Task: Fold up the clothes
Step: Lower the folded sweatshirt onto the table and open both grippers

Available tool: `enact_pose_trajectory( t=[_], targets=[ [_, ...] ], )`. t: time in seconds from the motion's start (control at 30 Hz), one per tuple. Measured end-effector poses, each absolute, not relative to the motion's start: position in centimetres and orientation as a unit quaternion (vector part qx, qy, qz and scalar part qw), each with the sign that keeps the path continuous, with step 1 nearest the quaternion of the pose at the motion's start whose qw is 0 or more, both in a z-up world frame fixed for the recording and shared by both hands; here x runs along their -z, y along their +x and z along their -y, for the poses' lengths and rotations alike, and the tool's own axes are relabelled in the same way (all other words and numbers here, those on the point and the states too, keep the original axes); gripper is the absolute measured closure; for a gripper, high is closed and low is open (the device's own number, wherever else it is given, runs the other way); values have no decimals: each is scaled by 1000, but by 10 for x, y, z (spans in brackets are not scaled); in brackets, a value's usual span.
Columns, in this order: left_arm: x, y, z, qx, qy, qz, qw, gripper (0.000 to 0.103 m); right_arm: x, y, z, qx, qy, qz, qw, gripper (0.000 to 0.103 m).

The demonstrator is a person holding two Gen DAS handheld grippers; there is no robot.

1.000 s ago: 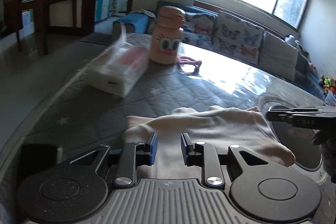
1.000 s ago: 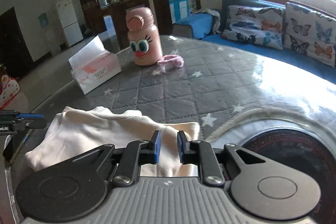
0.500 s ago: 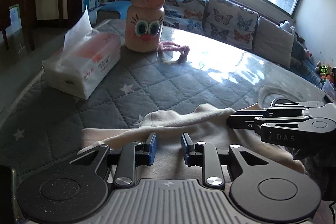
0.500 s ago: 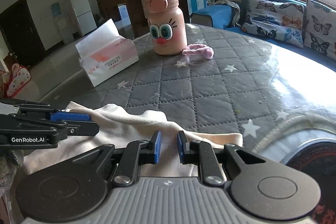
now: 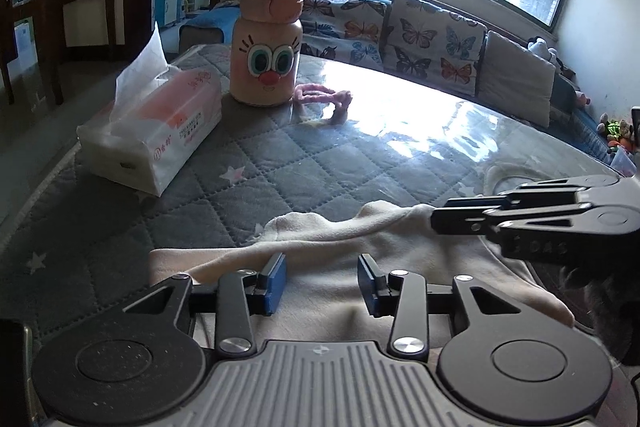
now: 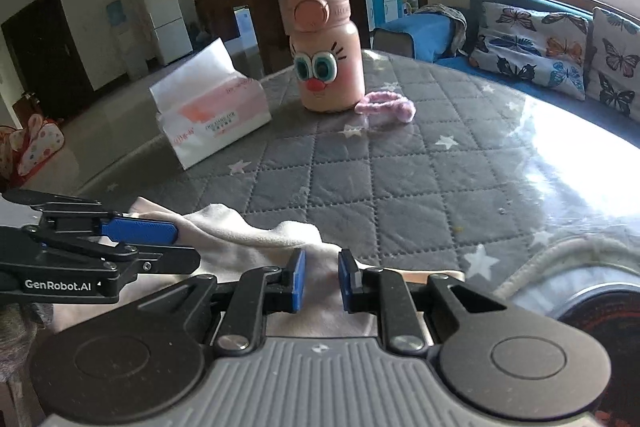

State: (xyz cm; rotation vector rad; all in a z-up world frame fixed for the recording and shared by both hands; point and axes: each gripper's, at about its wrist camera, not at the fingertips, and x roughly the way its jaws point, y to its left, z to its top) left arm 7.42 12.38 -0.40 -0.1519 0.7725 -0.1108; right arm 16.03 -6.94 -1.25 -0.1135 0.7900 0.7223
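Garment: cream cloth (image 5: 400, 267) lies bunched on the desk's (image 5: 280, 187) near edge.
Left gripper (image 5: 322, 283): fingers have just been opening, apart over the cloth.
Right gripper (image 6: 322, 281): fingers narrowly apart, cloth between; grip uncertain.
Advice: lay the fold flat, square the edges, then let go.

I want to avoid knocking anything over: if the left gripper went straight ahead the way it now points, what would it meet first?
Most likely the cream fleece garment right under its tips. The left gripper points down at it, its jaws having just been opening with nothing pinched. The pink cartoon-face bottle stands far beyond, though depth is unclear.
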Motion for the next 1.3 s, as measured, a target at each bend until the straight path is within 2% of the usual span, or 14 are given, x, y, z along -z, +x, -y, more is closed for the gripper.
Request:
enact_pose_trajectory(
  t=[0.43,0.9,1.17,1.3],
  targets=[
    [3,24,-91,92,-47,-374,922,60,1,97,117,-363,-74,-388,844,86],
    [3,-22,-98,67,-51,-373,924,60,5,74,129,-352,-77,-382,851,87],
    [-1,-36,-102,56,-60,-368,926,56,-1,55,106,-367,-92,-356,854,86],
    [0,-40,-104,49,-63,-369,926,49,7,49,86,-376,-104,-349,852,86]
  ],
)
